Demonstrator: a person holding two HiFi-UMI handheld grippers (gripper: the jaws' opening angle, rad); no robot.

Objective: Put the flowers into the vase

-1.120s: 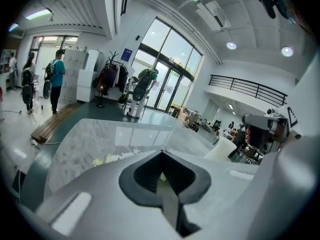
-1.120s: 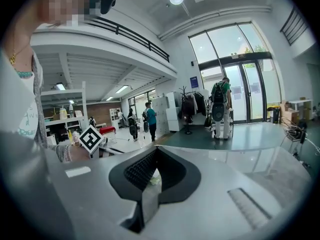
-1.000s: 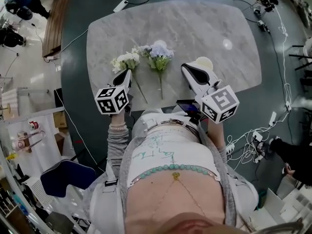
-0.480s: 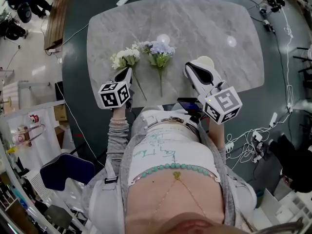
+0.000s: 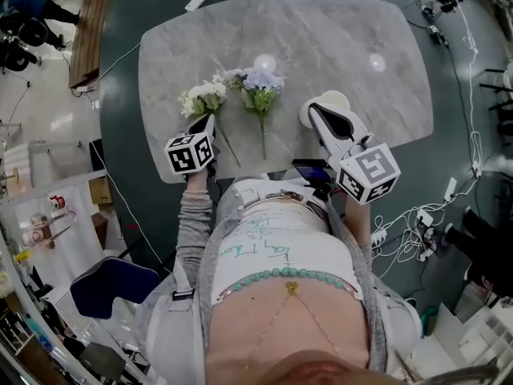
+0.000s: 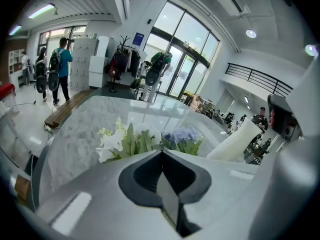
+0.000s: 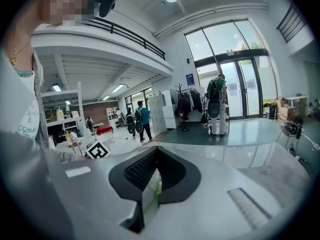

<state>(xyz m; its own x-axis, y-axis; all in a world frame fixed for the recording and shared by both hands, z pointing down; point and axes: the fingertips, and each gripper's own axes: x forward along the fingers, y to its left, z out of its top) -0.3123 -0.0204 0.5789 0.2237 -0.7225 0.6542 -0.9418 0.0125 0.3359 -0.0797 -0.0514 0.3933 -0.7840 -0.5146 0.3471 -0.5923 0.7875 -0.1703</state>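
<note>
Head view: left gripper, jaws together and empty, sits at six o'clock of the white flowers; lowered unopened, it may shove their stems. Right gripper likewise closed.

White left gripper and right gripper, black-white marker cubes; grey knit sleeves, white scribbled top, turquoise bead necklace.

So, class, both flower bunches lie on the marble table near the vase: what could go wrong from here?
The left tongs are shut by the stem of the white flower bunch; unless opened first, they may push it away. The cream round vase stands close to the shut right tongs, so a careless swing could topple it. The blue flower bunch lies nearby and might get dragged along.
</note>
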